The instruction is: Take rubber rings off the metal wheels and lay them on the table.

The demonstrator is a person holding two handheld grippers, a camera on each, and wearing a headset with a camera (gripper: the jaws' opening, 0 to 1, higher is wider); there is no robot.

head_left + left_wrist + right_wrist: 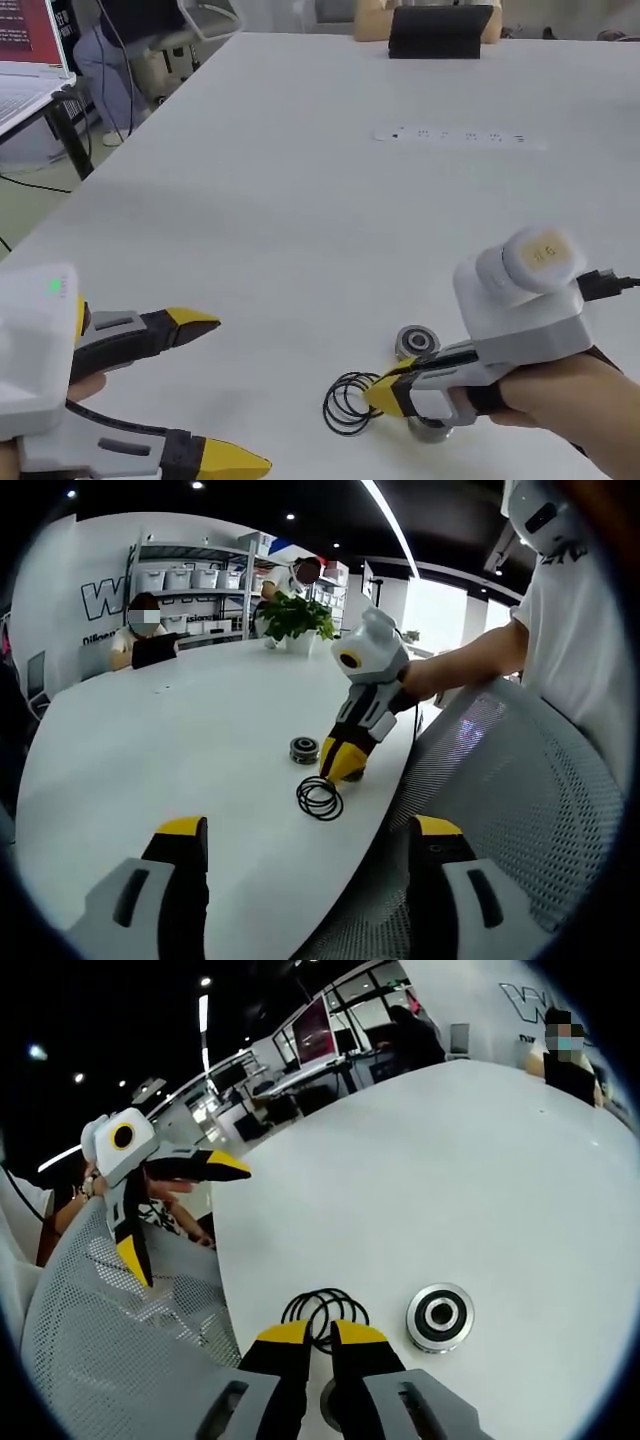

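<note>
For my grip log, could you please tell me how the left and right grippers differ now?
The left gripper holds its jaws wide apart; the right gripper has them together. The left gripper hangs clear of the parts; the right gripper reaches the black rubber rings beside a silver metal wheel. Both have yellow jaw tips.

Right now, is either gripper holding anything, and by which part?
Nothing in the open left gripper; the right gripper sits at the edge of the rubber rings, but whether it pinches one cannot be told.

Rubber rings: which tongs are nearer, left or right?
Right. The right tongs end just beside the rings; the left tongs hang open, well apart from them.
</note>
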